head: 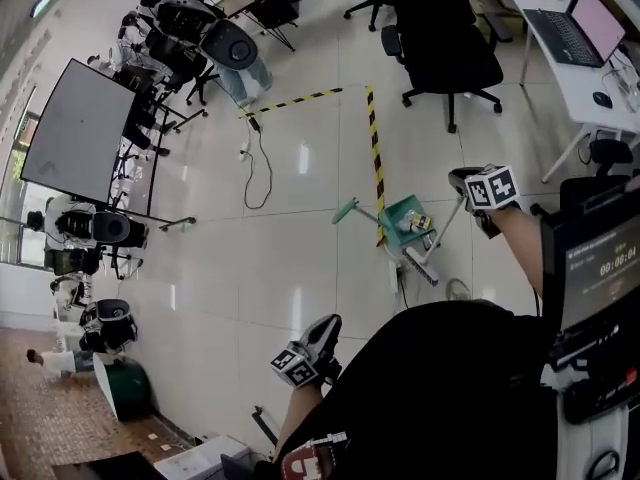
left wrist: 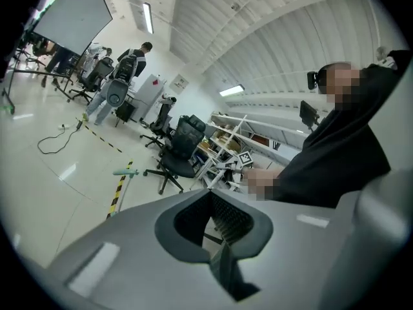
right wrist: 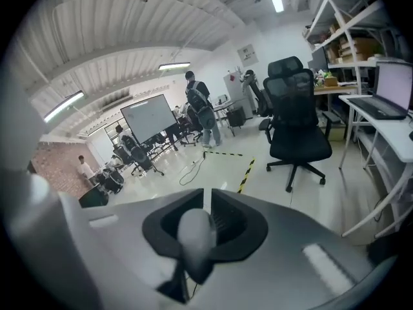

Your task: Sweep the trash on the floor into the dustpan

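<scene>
Pale tiled floor (head: 300, 228), marked with black-and-yellow tape (head: 377, 158). Your left hand-held gripper (head: 325, 333) is low at the left, jaws closed together with nothing in them. The green dustpan (head: 402, 216) lies on the floor at the tape with trash (head: 420, 223) in it, and your right hand-held gripper (head: 465, 183) is clamped on the handle of the broom (head: 440, 230), whose brush head sits just beside the dustpan.

Glossy floor (head: 300, 258) — dustpan (head: 393, 214), cable (head: 269, 173)

Lab-office: swivel chairs (head: 448, 60), laptop desk (head: 570, 76)
</scene>
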